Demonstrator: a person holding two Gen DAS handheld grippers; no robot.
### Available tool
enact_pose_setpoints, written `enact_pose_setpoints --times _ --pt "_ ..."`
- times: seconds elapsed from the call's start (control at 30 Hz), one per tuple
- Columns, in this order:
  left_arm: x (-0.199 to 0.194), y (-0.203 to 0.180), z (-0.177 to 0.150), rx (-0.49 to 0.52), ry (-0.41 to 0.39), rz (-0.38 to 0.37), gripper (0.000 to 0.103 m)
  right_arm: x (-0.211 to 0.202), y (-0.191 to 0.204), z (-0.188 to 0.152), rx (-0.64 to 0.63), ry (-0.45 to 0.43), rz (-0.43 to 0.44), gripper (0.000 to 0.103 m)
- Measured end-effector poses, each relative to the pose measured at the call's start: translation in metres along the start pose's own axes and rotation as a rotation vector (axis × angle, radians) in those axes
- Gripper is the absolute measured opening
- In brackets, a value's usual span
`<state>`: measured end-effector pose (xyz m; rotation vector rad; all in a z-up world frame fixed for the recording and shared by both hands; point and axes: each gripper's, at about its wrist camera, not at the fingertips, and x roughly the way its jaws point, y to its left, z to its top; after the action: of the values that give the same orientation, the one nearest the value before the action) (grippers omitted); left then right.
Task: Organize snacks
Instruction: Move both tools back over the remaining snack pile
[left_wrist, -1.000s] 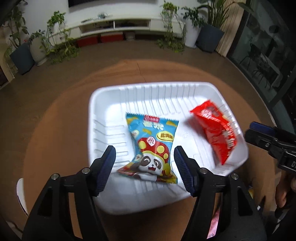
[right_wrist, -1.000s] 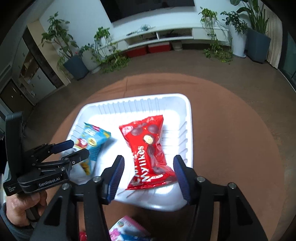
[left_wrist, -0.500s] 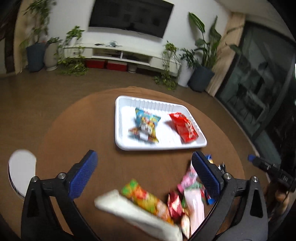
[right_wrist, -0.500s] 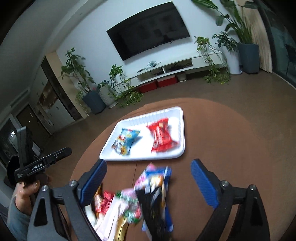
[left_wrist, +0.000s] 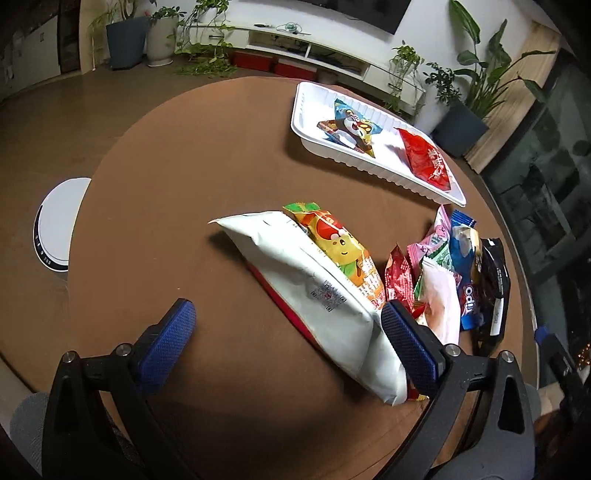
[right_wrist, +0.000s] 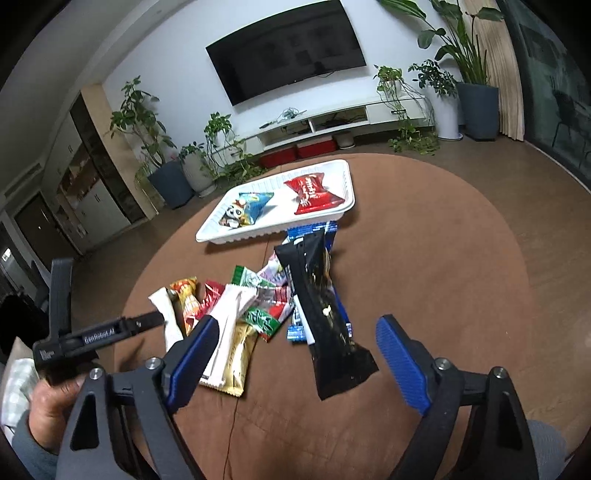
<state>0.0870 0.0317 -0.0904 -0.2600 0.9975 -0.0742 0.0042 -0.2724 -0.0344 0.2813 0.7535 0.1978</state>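
Left gripper (left_wrist: 284, 328) wide, empty; right gripper (right_wrist: 295, 349) narrowing around black foil packet (right_wrist: 325, 314), twelve o'clock white plastic tray (right_wrist: 347, 177) probably its destination.

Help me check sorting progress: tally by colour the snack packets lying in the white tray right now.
Blue panda packet: 1
Red packet: 1
Total in the white tray: 2
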Motion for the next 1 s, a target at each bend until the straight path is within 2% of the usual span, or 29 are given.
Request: enact_pose_setpoints --times 0.27,0.43,0.67,0.83,1.0 --pt "0.016 -0.006 0.008 -0.003 0.03 0.018 0.102 -0.003 0.014 -0.007 -0.048 -0.007 -0.006 0.087" --pt "0.017 -0.008 0.01 0.025 0.017 0.024 0.102 -0.003 0.014 -0.009 -0.049 -0.006 -0.007 0.087" --pt "0.017 -0.003 0.015 0.051 0.022 0.011 0.09 -0.001 0.013 -0.01 -0.048 0.007 -0.021 0.087" --pt "0.017 0.0 0.019 0.126 0.055 0.052 0.09 -0.001 0.012 -0.01 -0.053 0.014 -0.03 0.087" --pt "0.016 0.004 0.022 0.128 0.064 0.074 0.09 0.0 0.011 -0.01 -0.045 0.019 -0.031 0.087"
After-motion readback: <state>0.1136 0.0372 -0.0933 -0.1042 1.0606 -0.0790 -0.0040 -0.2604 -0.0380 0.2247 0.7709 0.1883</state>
